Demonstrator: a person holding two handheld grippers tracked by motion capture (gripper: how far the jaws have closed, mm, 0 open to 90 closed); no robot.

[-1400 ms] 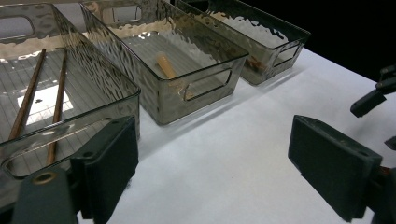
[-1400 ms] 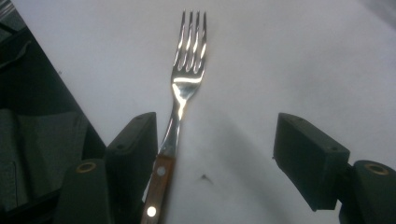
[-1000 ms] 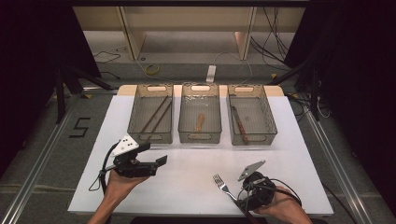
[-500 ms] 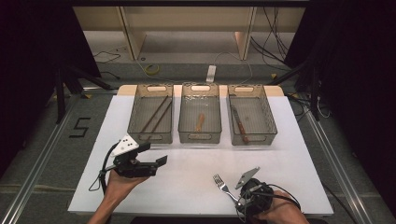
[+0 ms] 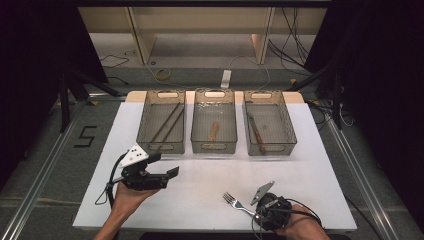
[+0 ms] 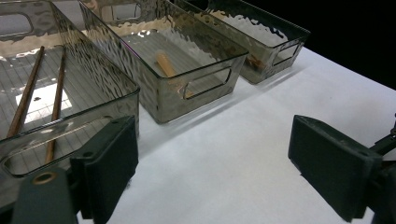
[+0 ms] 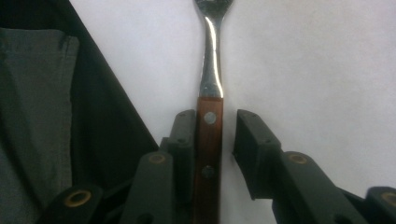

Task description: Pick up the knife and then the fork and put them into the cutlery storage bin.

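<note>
Fork [image 5: 234, 201] lies on the white worktop [image 5: 210, 185], near edge, wooden handle between right claw [image 7: 215, 135] jaws, which have just been closing; one pad touches, other short of it. Not lifted. Left claw [image 5: 167, 165] wide, empty. Three bins [image 5: 214, 147] await; sorting remains.

The fork [image 7: 208, 93] has a shiny, smooth metal neck and a brown wooden handle with two small round metal rivets in it. The jaws of the right gripper [image 7: 215, 140] look like dull black plastic, and so do the jaws of the left gripper [image 6: 210, 172]. The table top [image 5: 210, 185] is white, matt and smooth, like paper. The three bins [image 6: 196, 70] are clear, smoky plastic with a wavy, glossy look that catches the light. Two thin brown sticks [image 6: 37, 98] in the left bin look like wood. A grey cloth [image 7: 32, 116] beside the table looks soft and dull.
</note>
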